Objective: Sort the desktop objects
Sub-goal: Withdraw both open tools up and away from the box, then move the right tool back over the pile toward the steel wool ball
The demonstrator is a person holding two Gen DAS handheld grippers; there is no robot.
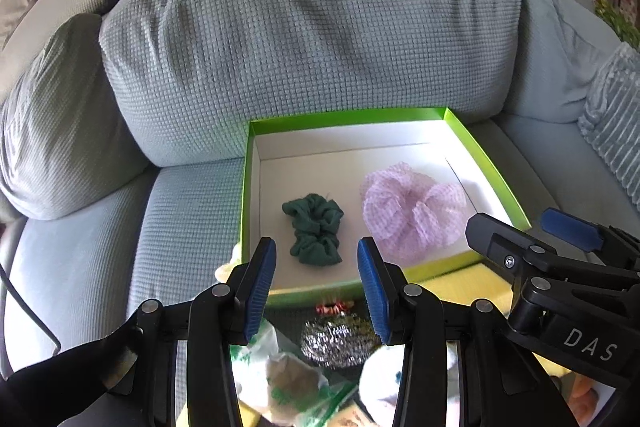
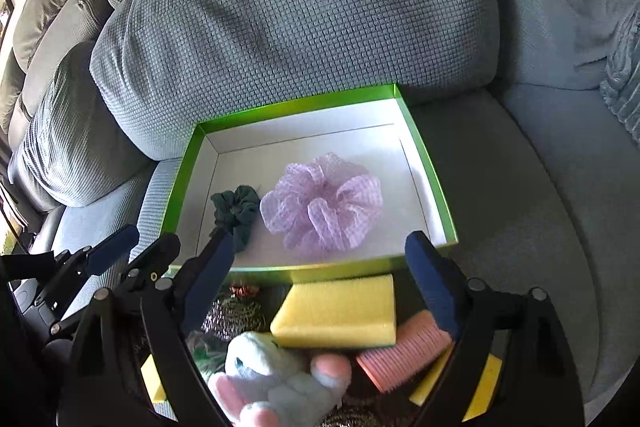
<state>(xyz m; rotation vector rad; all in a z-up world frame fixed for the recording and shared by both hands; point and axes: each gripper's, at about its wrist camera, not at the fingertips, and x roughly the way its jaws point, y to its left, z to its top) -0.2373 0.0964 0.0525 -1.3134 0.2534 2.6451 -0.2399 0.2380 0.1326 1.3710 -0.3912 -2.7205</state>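
A green box (image 1: 492,167) (image 2: 304,269) with a white inside sits on the sofa seat. In it lie a dark green scrunchie (image 1: 314,229) (image 2: 236,211) and a larger lilac checked scrunchie (image 1: 412,205) (image 2: 324,203). My left gripper (image 1: 318,287) (image 2: 142,243) hovers over the box's near edge, in line with the green scrunchie. Its jaws stand apart with nothing between them. My right gripper (image 2: 322,267) (image 1: 528,227) hangs wide open above the near rim, in front of the lilac scrunchie, and holds nothing.
Close under the grippers lies a pile: a steel wool scourer (image 1: 336,341) (image 2: 236,315), a yellow sponge (image 2: 336,311), a pink ribbed brush (image 2: 404,351), a pale plush toy (image 2: 272,375) and a plastic bag (image 1: 280,375). A big grey-blue cushion (image 1: 304,39) rises behind the box.
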